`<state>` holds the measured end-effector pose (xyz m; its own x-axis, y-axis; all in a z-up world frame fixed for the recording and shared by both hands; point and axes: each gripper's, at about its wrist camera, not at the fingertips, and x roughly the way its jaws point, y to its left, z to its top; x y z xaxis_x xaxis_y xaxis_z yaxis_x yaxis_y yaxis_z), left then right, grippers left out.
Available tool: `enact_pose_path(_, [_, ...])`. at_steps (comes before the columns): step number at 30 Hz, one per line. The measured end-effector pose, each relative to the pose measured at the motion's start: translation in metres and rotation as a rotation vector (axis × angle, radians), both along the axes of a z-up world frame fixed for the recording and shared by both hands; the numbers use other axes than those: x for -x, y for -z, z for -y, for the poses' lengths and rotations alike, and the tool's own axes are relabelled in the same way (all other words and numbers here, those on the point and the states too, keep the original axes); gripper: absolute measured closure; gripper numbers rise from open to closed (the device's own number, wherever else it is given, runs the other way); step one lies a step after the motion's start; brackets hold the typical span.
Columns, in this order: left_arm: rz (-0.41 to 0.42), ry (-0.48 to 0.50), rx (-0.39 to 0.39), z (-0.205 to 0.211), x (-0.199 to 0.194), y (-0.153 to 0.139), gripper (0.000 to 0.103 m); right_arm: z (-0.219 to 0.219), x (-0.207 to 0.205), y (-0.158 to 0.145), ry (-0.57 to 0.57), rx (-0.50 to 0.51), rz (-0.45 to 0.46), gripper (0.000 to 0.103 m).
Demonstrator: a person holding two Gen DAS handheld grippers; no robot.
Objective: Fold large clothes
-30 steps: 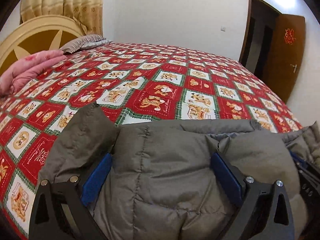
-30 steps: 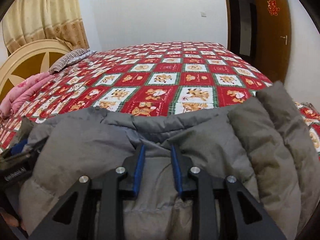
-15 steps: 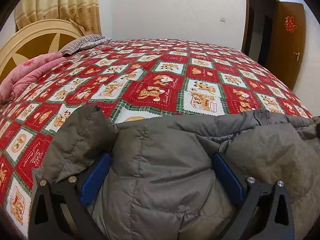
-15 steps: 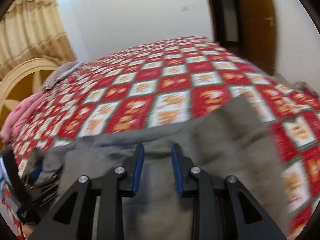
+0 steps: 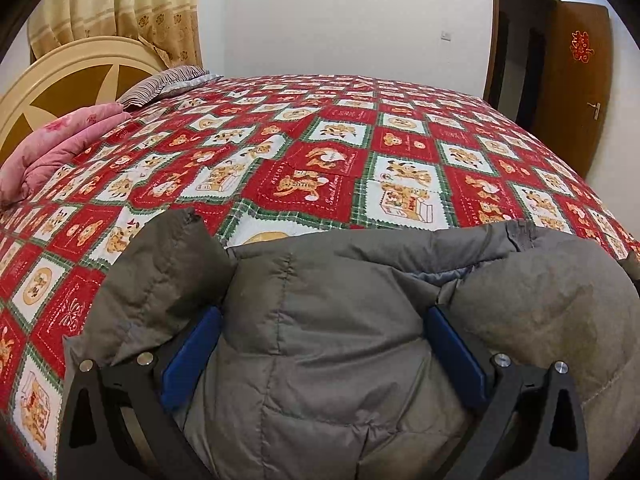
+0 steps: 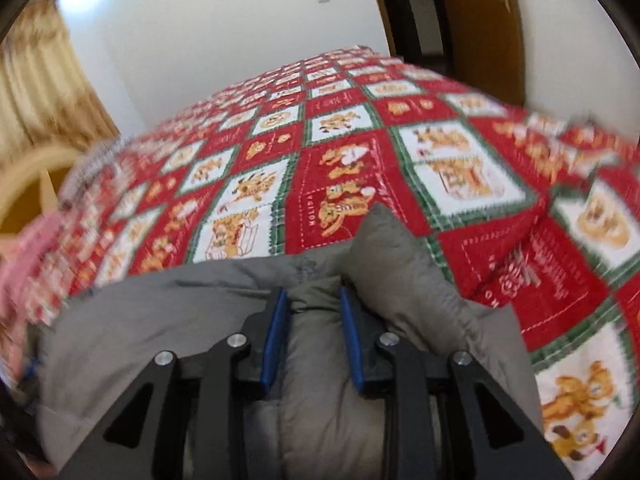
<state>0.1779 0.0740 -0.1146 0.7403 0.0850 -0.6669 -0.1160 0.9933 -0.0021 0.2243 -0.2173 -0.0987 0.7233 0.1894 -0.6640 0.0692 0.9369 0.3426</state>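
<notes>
Right wrist view shows the right tongs closing on a narrow ridge of the grey puffer jacket over the bed — slick padding could slip out (left tongs clamp a wide bunch), spoiling the fold.

Both views look forward and downward from close above the grey padded jacket, which fills the lower part of each. The left wrist view faces across the red patterned bedspread beyond the jacket toward the white wall, headboard at far left, wooden door at far right. The right wrist view, blurred and rolled, faces the same way. Both share the jacket, bedspread, wall and door.
</notes>
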Motion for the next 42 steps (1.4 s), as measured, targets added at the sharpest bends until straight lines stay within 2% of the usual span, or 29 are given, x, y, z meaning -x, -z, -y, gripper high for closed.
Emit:
enact_pose_path(3, [-0.001, 0.002, -0.001, 0.000, 0.000, 0.000, 0.001, 0.007, 0.004, 0.001, 0.008, -0.063, 0.007, 0.080])
enact_pose_path(12, [-0.001, 0.004, -0.011, 0.001, 0.001, 0.000, 0.001, 0.001, 0.010, -0.002, 0.020, -0.029, 0.023, 0.080])
enact_pose_path(15, [-0.009, 0.002, -0.015, 0.002, 0.001, 0.000, 0.001, -0.003, 0.008, -0.004, 0.030, 0.019, 0.014, 0.079])
enact_pose_path(18, [-0.050, 0.014, -0.023, 0.002, -0.001, -0.002, 0.001, -0.019, 0.009, -0.021, 0.048, 0.161, -0.029, 0.078])
enact_pose_path(19, [-0.071, 0.027, -0.024, 0.002, -0.002, -0.004, 0.001, -0.023, 0.015, -0.029, 0.058, 0.190, -0.013, 0.075])
enact_pose_path(21, [-0.124, 0.083, -0.011, -0.003, 0.004, -0.013, 0.001, -0.036, 0.044, -0.055, 0.043, 0.214, 0.114, 0.071])
enact_pose_path(23, [-0.108, 0.094, 0.039, -0.019, 0.028, -0.030, 0.001, -0.058, 0.079, -0.080, -0.013, 0.260, 0.214, 0.071])
enact_pose_path(25, [-0.052, 0.102, 0.101, -0.037, 0.059, -0.046, 0.001, -0.078, 0.106, -0.090, -0.070, 0.275, 0.250, 0.071])
enact_pose_path(28, [0.021, 0.091, 0.139, -0.063, 0.102, -0.053, 0.001, -0.106, 0.127, -0.090, -0.195, 0.217, 0.251, 0.071])
enact_pose_path(31, [0.022, 0.060, 0.183, -0.084, 0.124, -0.045, 0.001, -0.140, 0.134, -0.070, -0.310, 0.144, 0.199, 0.071])
enact_pose_path(32, [0.024, 0.055, 0.221, -0.092, 0.132, -0.040, 0.001, -0.150, 0.132, -0.062, -0.325, 0.137, 0.177, 0.071])
enact_pose_path(36, [0.058, 0.053, 0.319, -0.104, 0.150, -0.026, 0.001, -0.172, 0.123, -0.030, -0.341, 0.131, 0.124, 0.071])
enact_pose_path(38, [0.031, 0.047, 0.340, -0.104, 0.145, -0.017, 0.001, -0.176, 0.120, -0.017, -0.337, 0.156, 0.120, 0.071])
enact_pose_path(40, [-0.011, 0.043, 0.404, -0.106, 0.140, -0.001, 0.001, -0.179, 0.120, -0.011, -0.331, 0.185, 0.124, 0.074])
enact_pose_path(42, [0.024, 0.032, 0.424, -0.107, 0.142, 0.003, 0.001, -0.177, 0.117, -0.008, -0.327, 0.190, 0.119, 0.074])
